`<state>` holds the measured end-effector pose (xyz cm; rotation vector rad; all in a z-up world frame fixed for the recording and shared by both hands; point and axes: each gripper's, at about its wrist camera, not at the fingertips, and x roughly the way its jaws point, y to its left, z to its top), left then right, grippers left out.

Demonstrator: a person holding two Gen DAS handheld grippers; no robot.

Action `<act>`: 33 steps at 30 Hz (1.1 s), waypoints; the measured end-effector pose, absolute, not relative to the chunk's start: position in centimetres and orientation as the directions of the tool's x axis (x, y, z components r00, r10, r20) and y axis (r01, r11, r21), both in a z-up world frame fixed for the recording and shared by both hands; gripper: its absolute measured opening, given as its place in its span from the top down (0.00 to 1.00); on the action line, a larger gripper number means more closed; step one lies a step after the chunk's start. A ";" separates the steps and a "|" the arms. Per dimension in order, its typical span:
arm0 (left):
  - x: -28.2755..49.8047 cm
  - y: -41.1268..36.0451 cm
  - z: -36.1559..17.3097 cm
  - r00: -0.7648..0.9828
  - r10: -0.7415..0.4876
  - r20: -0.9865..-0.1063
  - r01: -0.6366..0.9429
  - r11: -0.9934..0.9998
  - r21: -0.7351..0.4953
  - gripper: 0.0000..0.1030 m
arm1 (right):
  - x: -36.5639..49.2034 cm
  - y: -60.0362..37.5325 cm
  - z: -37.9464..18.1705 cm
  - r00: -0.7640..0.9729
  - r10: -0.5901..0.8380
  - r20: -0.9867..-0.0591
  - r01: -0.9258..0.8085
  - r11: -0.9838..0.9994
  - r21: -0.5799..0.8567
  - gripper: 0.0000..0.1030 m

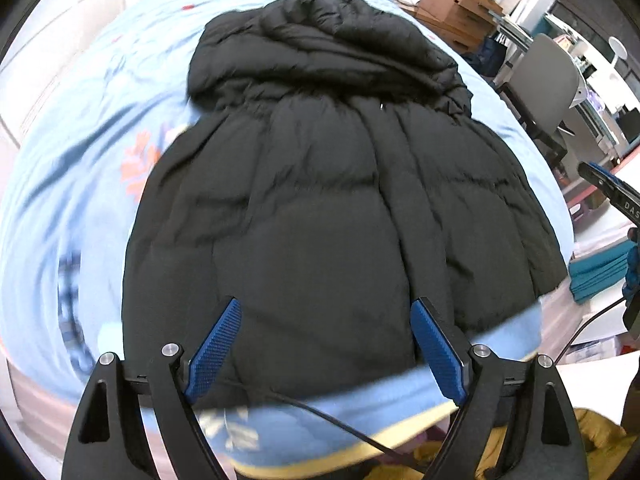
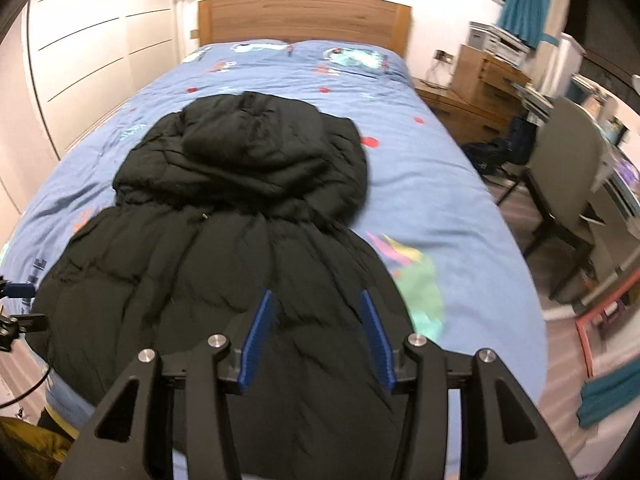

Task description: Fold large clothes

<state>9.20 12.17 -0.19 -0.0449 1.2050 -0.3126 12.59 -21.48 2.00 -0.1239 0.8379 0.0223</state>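
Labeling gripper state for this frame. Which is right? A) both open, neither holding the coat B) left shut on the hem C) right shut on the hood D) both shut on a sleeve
A: the left gripper and right gripper both show their blue pads spread apart above the black coat, with no fabric pinched between them.

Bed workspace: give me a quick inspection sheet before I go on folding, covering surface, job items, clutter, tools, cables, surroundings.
Surface: bed with blue printed duvet, wooden headboard.
Job's things: black hooded puffer jacket lying flat, hood toward the headboard, hem at the near edge.
Clutter: nothing seen on the duvet besides the jacket.
Grippers: left tool open, empty, above the hem; right tool open, empty, above the jacket's right side.
Cables: black cable crossing below the left tool.
Surroundings: grey chair, wooden drawers, white wardrobe.
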 end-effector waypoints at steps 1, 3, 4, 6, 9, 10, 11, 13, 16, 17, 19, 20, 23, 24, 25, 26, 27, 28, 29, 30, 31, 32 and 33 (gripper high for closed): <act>8.6 12.2 -0.2 0.319 -0.260 -0.912 0.208 0.958 -0.200 0.17 | 11.6 -22.2 2.0 0.669 -0.039 -0.743 -0.053 0.994 -0.100 0.56; 7.1 12.8 -0.3 0.319 -0.259 -0.912 0.191 0.960 -0.206 0.17 | 10.1 -23.2 2.0 0.667 -0.054 -0.743 -0.030 0.995 -0.100 0.56; 6.7 13.0 -0.3 0.323 -0.255 -0.911 0.184 0.962 -0.204 0.17 | 9.3 -23.6 1.9 0.666 -0.060 -0.743 -0.019 0.995 -0.098 0.56; 5.8 13.7 -0.4 0.342 -0.227 -0.912 0.166 0.970 -0.180 0.17 | 8.1 -24.3 1.7 0.665 -0.070 -0.744 -0.003 0.995 -0.096 0.56; 4.3 15.4 -0.5 0.364 -0.202 -0.910 0.118 0.978 -0.170 0.16 | 6.5 -25.2 1.4 0.664 -0.083 -0.743 0.020 0.995 -0.093 0.55; 3.9 16.2 -0.6 0.371 -0.191 -0.909 0.097 0.981 -0.167 0.16 | 5.9 -25.6 1.3 0.664 -0.087 -0.742 0.027 0.995 -0.092 0.55; 3.5 16.9 -0.6 0.379 -0.179 -0.908 0.075 0.984 -0.162 0.15 | 5.6 -25.8 1.3 0.665 -0.091 -0.742 0.033 0.995 -0.093 0.53; 2.8 18.5 -0.7 0.390 -0.160 -0.907 0.032 0.987 -0.161 0.13 | 4.7 -26.7 1.2 0.667 -0.102 -0.739 0.054 0.995 -0.088 0.47; 2.0 20.4 -0.8 0.403 -0.125 -0.907 -0.020 0.989 -0.145 0.11 | 3.6 -27.9 1.0 0.666 -0.103 -0.739 0.077 0.995 -0.070 0.41; 1.8 21.0 -0.8 0.407 -0.116 -0.906 -0.037 0.989 -0.143 0.09 | 3.5 -28.2 0.9 0.664 -0.102 -0.741 0.082 0.995 -0.064 0.38; 1.4 22.2 -0.8 0.415 -0.101 -0.904 -0.070 0.987 -0.143 0.08 | 2.9 -29.1 0.5 0.657 -0.100 -0.747 0.098 0.994 -0.047 0.36; 1.3 22.7 -0.9 0.418 -0.095 -0.903 -0.084 0.986 -0.142 0.07 | 2.7 -29.5 0.4 0.654 -0.101 -0.750 0.104 0.994 -0.043 0.35; 1.0 23.8 -1.0 0.424 -0.077 -0.902 -0.118 0.983 -0.140 0.07 | 2.2 -30.5 -0.3 0.644 -0.100 -0.759 0.120 0.992 -0.028 0.33; 1.0 24.1 -1.1 0.424 -0.072 -0.903 -0.126 0.983 -0.137 0.07 | 2.0 -31.0 -0.6 0.638 -0.098 -0.763 0.128 0.992 -0.021 0.33; 1.1 24.3 -1.1 0.424 -0.067 -0.903 -0.133 0.982 -0.136 0.06 | 1.9 -31.3 -0.8 0.635 -0.098 -0.767 0.133 0.991 -0.016 0.32; 1.1 24.6 -1.2 0.426 -0.069 -0.902 -0.138 0.981 -0.140 0.06 | 1.7 -31.7 -1.0 0.631 -0.097 -0.770 0.140 0.990 -0.011 0.32; 1.1 24.8 -1.2 0.429 -0.071 -0.900 -0.140 0.980 -0.144 0.05 | 1.7 -32.1 -1.2 0.627 -0.096 -0.773 0.146 0.989 -0.005 0.32; 1.2 24.9 -1.2 0.432 -0.070 -0.899 -0.143 0.979 -0.144 0.05 | 1.7 -32.4 -1.4 0.624 -0.095 -0.775 0.152 0.988 0.001 0.31; 1.3 25.1 -1.3 0.435 -0.068 -0.898 -0.146 0.979 -0.144 0.04 | 1.7 -32.8 -1.6 0.622 -0.091 -0.778 0.160 0.987 0.012 0.31; 1.4 25.3 -1.3 0.437 -0.067 -0.897 -0.148 0.978 -0.146 0.04 | 1.7 -33.0 -1.8 0.619 -0.089 -0.780 0.166 0.986 0.019 0.31; 1.6 25.5 -1.4 0.441 -0.072 -0.895 -0.150 0.977 -0.152 0.04 | 1.7 -33.3 -2.0 0.616 -0.088 -0.783 0.172 0.985 0.025 0.31; 1.7 25.6 -1.5 0.444 -0.077 -0.893 -0.151 0.976 -0.159 0.03 | 1.7 -33.6 -2.1 0.614 -0.087 -0.784 0.175 0.984 0.028 0.31; 1.8 25.8 -1.6 0.448 -0.081 -0.890 -0.153 0.974 -0.165 0.03 | 1.8 -33.9 -2.4 0.612 -0.085 -0.787 0.180 0.983 0.034 0.30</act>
